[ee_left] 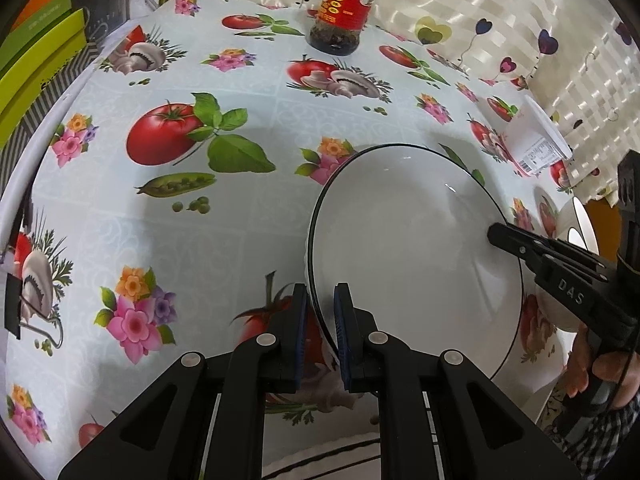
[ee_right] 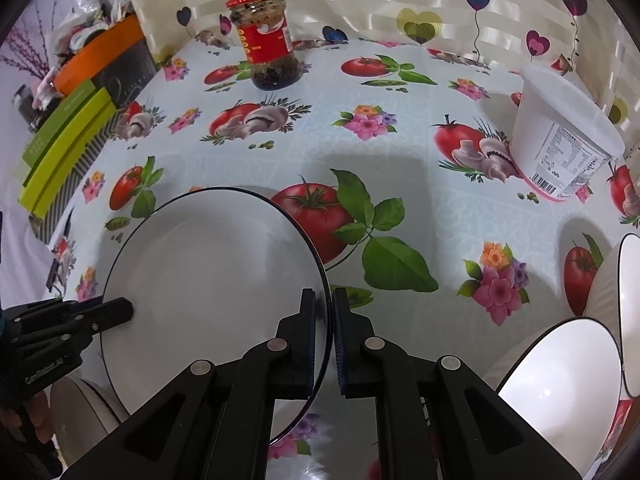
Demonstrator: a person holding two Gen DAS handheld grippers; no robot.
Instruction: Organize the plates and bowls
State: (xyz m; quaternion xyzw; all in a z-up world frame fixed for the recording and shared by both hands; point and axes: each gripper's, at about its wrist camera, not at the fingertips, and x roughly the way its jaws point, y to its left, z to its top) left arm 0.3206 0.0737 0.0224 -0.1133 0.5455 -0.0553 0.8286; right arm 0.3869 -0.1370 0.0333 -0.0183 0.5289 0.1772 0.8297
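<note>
A white plate with a thin dark rim (ee_left: pixel 412 260) (ee_right: pixel 208 264) is gripped at two opposite edges and tilts slightly over the patterned tablecloth. My left gripper (ee_left: pixel 320 296) is shut on its left rim, and shows at the left of the right wrist view (ee_right: pixel 124 308). My right gripper (ee_right: pixel 331 300) is shut on its right rim, and reaches in from the right of the left wrist view (ee_left: pixel 496 236). Two white bowls with dark rims (ee_right: pixel 560 380) (ee_right: pixel 632 312) stand to the right of the plate. Part of one bowl (ee_left: pixel 556 312) shows below the right gripper.
A red-lidded jar (ee_left: pixel 340 12) (ee_right: pixel 266 40) stands at the back of the table. A white tub (ee_right: pixel 560 136) (ee_left: pixel 536 140) sits at the back right. Green boxes (ee_left: pixel 36 64) (ee_right: pixel 64 152) and an orange container (ee_right: pixel 100 52) line the left edge. A curtain hangs behind.
</note>
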